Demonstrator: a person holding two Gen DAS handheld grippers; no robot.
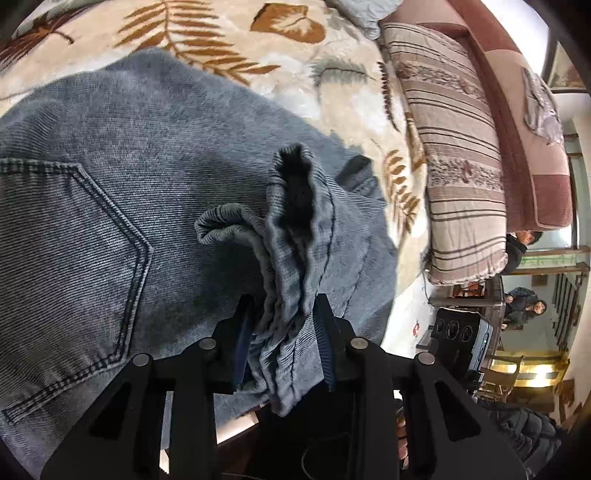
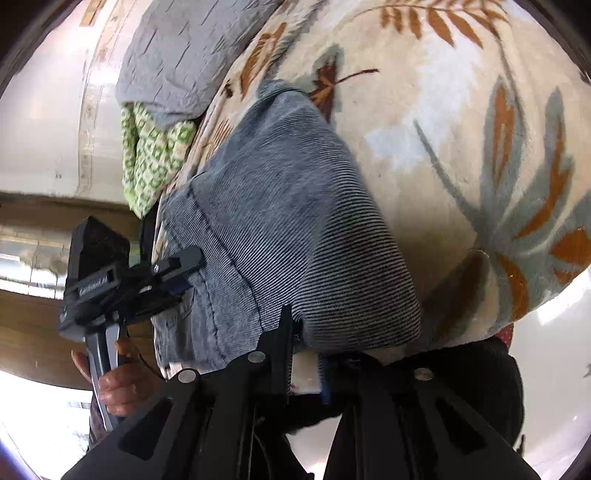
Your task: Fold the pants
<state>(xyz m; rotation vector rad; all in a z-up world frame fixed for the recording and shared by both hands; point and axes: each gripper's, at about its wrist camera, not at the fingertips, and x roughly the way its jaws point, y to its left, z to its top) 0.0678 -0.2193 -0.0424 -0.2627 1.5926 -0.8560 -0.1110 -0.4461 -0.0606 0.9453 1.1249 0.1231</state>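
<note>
- The pants [image 1: 110, 192] are blue-grey jeans lying on a leaf-patterned blanket [image 1: 229, 33] that covers a bed, with a back pocket [image 1: 74, 258] facing up.
- The left gripper [image 1: 284, 306] pinches a bunched hem or cuff between its pads; the fabric stands up in gathered folds, its dark opening showing.
- The right gripper [image 2: 306, 332] sits at the near edge of the jeans. Something pale shows between its fingers, but I cannot tell whether it is clamped on cloth.
- Judging by the ribbed weave and thick seams, the denim is fairly heavy and floppy, not slippery; it should drape and hold a crease. Stitched edges, such as hem or waistband, look like the firmest places to grip.
- Only the left view shows the pocket, a striped pillow [image 1: 454, 147] by the headboard, and people [image 1: 524, 299] sitting in the room beyond.
- Only the right view shows the left gripper [image 2: 177, 273] from outside, the hand [image 2: 118, 384] holding it, and a green checked cloth [image 2: 151, 162] under a grey sheet [image 2: 177, 51].
</note>
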